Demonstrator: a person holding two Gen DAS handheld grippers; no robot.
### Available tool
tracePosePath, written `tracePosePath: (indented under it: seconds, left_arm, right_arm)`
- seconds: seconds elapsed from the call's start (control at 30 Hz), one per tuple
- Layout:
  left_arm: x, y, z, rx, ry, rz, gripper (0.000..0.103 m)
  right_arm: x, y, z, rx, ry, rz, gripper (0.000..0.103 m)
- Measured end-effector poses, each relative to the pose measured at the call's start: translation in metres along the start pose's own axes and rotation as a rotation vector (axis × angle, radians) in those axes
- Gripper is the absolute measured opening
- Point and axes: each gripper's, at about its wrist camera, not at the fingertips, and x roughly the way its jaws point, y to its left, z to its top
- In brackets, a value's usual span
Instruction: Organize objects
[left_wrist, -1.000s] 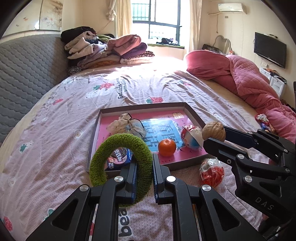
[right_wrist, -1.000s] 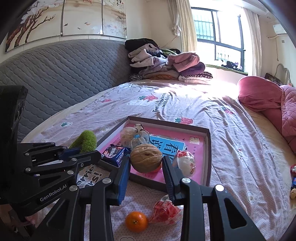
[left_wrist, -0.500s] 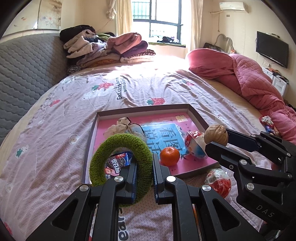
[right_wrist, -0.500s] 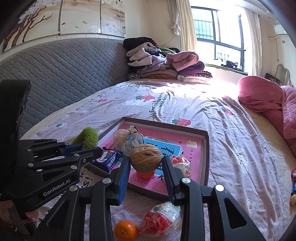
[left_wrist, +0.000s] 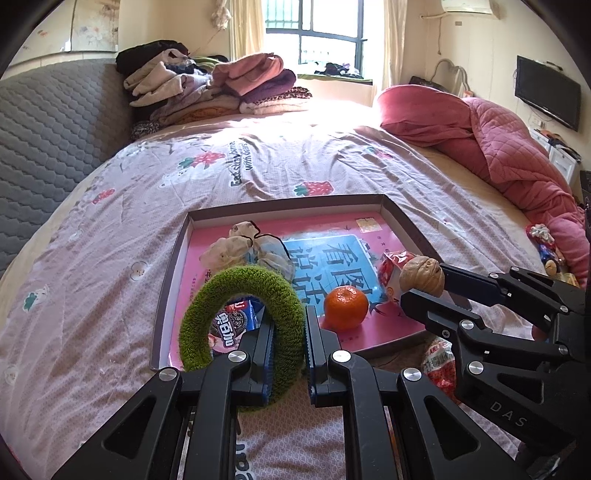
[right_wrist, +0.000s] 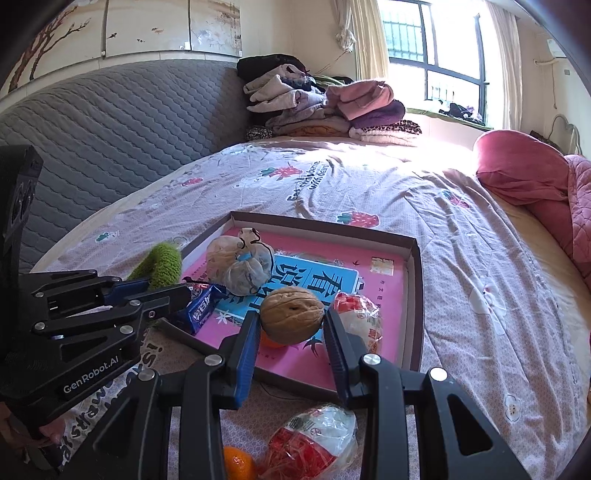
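**Walnut and green ring held above the near edge of the box lid**

The right gripper (right_wrist: 290, 328) is closed on a walnut (right_wrist: 291, 318), which is pinched across its width between the two pads, its long axis running from pad to pad. Directly beyond and below the walnut lies the pink floor of the shallow cardboard box lid (right_wrist: 415, 295), so the drop point is judged to lie straight ahead and down, just past the near rim. A tangerine (left_wrist: 345, 307) sits in the tray right under the walnut's line, with a red-and-white snack packet (right_wrist: 360, 314) just beside it on the right; open floor is seen further back.

The left gripper (left_wrist: 288, 343) is clamped on a fuzzy green ring (left_wrist: 242, 317), which is held upright by its right-hand arc. Through the ring's hole a blue cookie packet (left_wrist: 236, 321) is seen in the tray's near left corner. A mesh drawstring pouch (right_wrist: 240, 266) rests behind it. Of the two, the right gripper is judged nearer to free tray floor. Another snack bag (right_wrist: 314, 443) and a second tangerine (right_wrist: 238, 461) lie outside on the bedsheet (left_wrist: 92, 295).
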Motion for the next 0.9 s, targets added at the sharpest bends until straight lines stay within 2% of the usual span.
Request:
tracePosePath:
  seconds: [0.5, 0.9]
  left_arm:
    - [0.049, -0.002, -0.003, -0.008, 0.091, -0.009, 0.014]
    - [0.064, -0.004, 0.003, -0.008, 0.104, -0.02, 0.014]
  right_arm:
    - [0.028, -0.007, -0.016, 0.029, 0.09, 0.004, 0.036]
    - [0.042, -0.01, -0.019, 0.047, 0.124, -0.016, 0.036]
